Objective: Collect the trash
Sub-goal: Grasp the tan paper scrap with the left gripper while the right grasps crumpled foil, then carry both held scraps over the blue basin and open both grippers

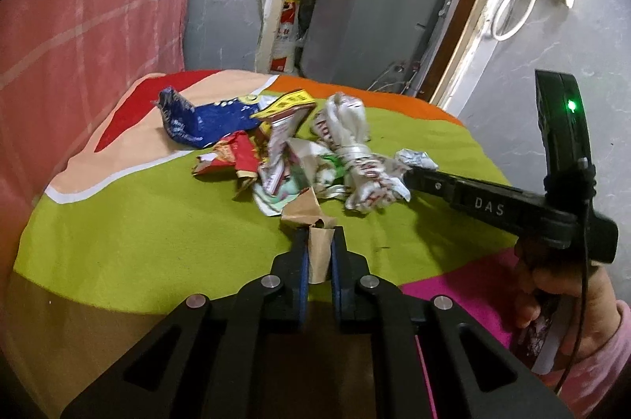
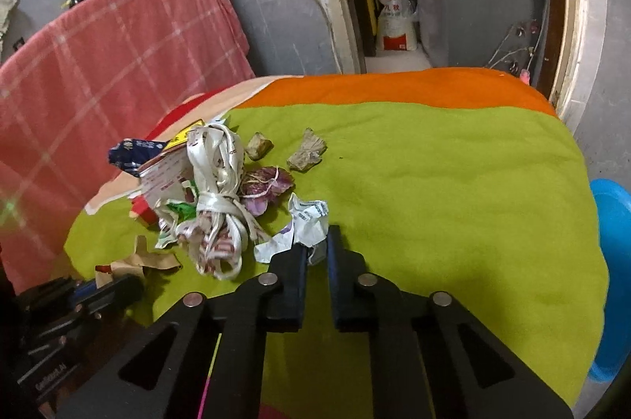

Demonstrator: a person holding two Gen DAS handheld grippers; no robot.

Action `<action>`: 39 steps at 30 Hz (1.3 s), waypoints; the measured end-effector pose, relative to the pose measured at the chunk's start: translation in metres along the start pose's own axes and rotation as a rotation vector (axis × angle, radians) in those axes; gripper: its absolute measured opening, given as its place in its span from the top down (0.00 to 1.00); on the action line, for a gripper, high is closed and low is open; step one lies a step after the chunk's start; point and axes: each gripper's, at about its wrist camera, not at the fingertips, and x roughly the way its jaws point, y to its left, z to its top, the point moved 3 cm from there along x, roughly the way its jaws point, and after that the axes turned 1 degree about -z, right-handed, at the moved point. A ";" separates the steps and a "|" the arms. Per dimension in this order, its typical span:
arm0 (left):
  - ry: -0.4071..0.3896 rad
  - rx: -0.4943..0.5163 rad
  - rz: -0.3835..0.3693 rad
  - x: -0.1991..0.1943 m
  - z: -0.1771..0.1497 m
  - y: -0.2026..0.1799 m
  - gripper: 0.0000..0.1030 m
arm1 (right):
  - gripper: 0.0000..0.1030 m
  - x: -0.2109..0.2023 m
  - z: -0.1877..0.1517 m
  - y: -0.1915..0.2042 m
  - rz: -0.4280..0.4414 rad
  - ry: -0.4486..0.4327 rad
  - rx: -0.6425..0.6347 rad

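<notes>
A heap of trash lies on a bright bedspread: a blue wrapper, red wrappers, a knotted white plastic bag and more. My left gripper is shut on a strip of brown paper at the heap's near edge. My right gripper is shut on a crumpled white paper on the heap's right side; it also shows in the left wrist view. The white bag, a purple wrapper and two brown crumpled scraps show in the right wrist view.
A pink checked cloth hangs along the left. A grey fridge and a white sack stand beyond the bed's far edge. A blue container sits at the right of the bed. The bedspread's green area spreads right of the heap.
</notes>
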 end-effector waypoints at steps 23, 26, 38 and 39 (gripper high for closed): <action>-0.243 0.244 -0.312 0.066 0.070 -0.240 0.93 | 0.92 -0.199 -0.026 -0.156 -0.373 -0.510 0.088; -0.179 0.252 -0.348 0.096 0.073 -0.268 0.93 | 0.92 -0.203 -0.034 -0.187 -0.424 -0.501 0.126; 0.148 0.303 -0.336 0.225 0.061 -0.326 0.91 | 0.91 -0.157 -0.078 -0.281 -0.438 -0.341 0.294; 0.163 0.301 -0.334 0.230 0.060 -0.326 0.90 | 0.91 -0.153 -0.080 -0.286 -0.432 -0.329 0.305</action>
